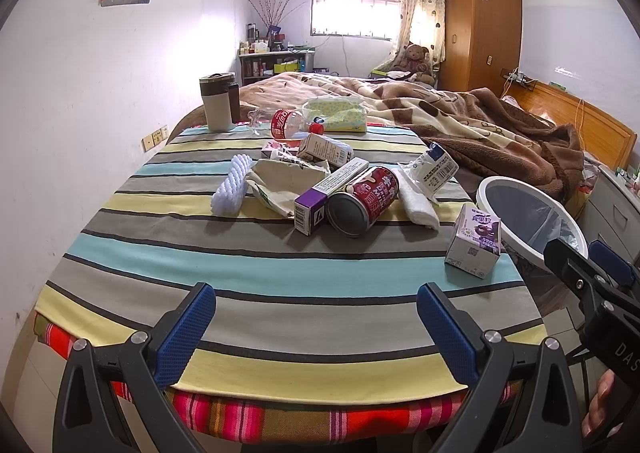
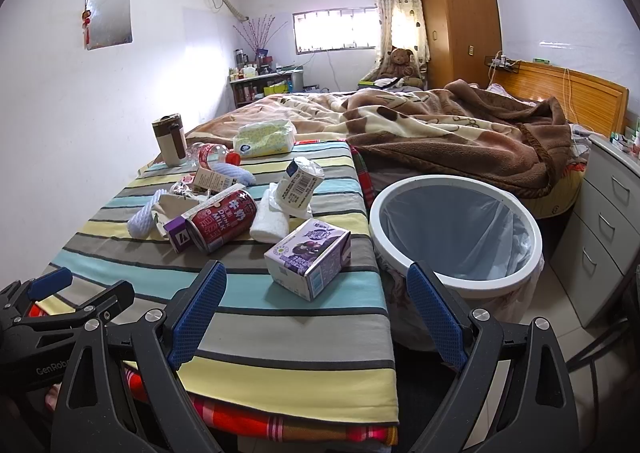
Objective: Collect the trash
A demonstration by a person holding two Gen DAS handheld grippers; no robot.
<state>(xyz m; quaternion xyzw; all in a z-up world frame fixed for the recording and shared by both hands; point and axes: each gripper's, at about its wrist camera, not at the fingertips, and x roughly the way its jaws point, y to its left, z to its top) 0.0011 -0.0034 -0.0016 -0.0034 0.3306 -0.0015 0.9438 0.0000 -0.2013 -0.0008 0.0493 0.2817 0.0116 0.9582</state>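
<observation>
From my left wrist, my left gripper [image 1: 316,327] hung spread and empty over the desk [image 1: 280,293]; the red can [image 1: 364,195] lay on its side at twelve o'clock, likely to roll if nudged.

From my right wrist, my right gripper [image 2: 316,313] gaped empty too. The purple carton [image 2: 308,257] sat at twelve o'clock near the desk's edge, the bin [image 2: 456,229] at two; a clumsy pinch could knock it floorward.

The bin [image 1: 532,209] ran behind the right gripper [image 1: 592,269] in the left wrist view — its near rim was hidden. The clear bottle [image 2: 208,155] lay partly behind a carton [image 2: 214,178]. Print on the white packet [image 2: 298,185] was too small to read.
</observation>
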